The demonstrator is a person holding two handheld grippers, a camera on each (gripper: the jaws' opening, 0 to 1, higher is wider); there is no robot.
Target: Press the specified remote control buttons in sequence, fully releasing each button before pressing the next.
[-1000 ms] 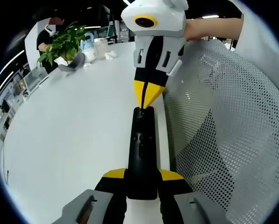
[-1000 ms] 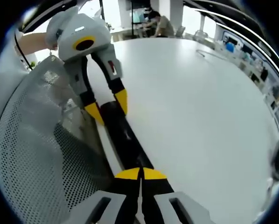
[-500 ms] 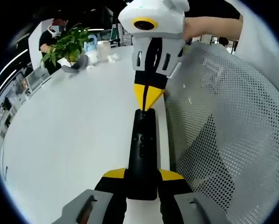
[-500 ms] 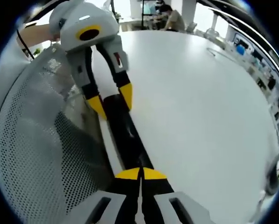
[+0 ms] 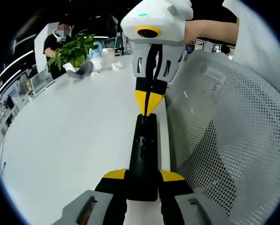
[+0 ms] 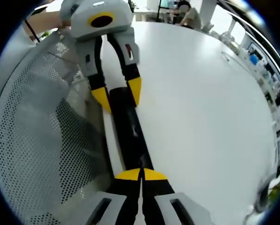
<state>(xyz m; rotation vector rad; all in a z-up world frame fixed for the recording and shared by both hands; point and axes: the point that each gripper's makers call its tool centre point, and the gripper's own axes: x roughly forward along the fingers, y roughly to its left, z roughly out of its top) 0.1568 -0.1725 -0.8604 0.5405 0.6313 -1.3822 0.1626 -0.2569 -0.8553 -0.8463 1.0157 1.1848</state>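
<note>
Left gripper (image 5: pixel 142 176) clamped on near end of remote (image 5: pixel 143 154), held at table (image 5: pixel 69 136) edge beside mesh chair (image 5: pixel 224 136). Long axis runs straight from left jaws to right gripper (image 5: pixel 148 108), tips pinched closed on far end. Slim black matte bar, small raised buttons. Press likely underway.

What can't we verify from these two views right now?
- Button labels on the remote: too small and dark in the left gripper view.
- Which button the right gripper touches, and whether it is pressing: its shut yellow tips cover the spot.
- Near end of the remote, right gripper view: hidden under that gripper's own tips.
- Items beside the plant: too small and distorted.
- Mesh chair back: cut off by the rim.
</note>
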